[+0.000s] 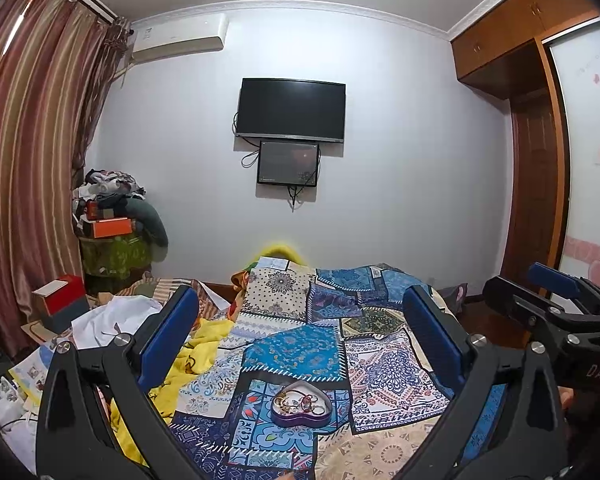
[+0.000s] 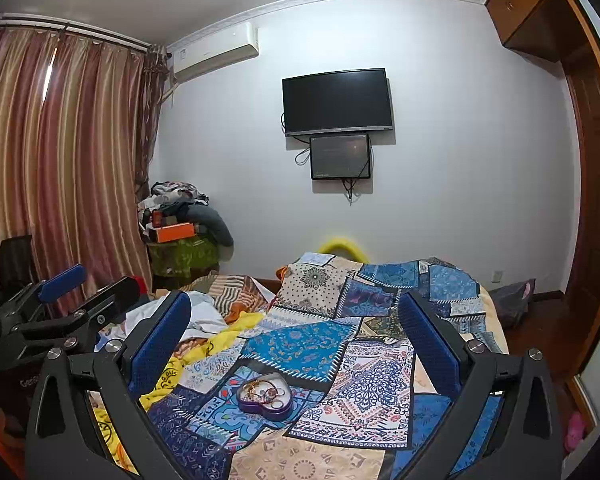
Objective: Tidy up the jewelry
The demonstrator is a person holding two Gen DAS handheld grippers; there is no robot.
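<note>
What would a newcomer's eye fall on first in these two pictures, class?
The purple heart-shaped tin full of tangled jewelry sits on the blue patchwork bedspread, framed between the open left gripper; the open right gripper frames it too. Behind, a black wall-mounted television hangs on the white wall.

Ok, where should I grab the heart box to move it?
Take the heart box by its purple side wall, from above across the narrow pointed end. It lies flat and open, with jewelry loose inside, so keep it level.
</note>
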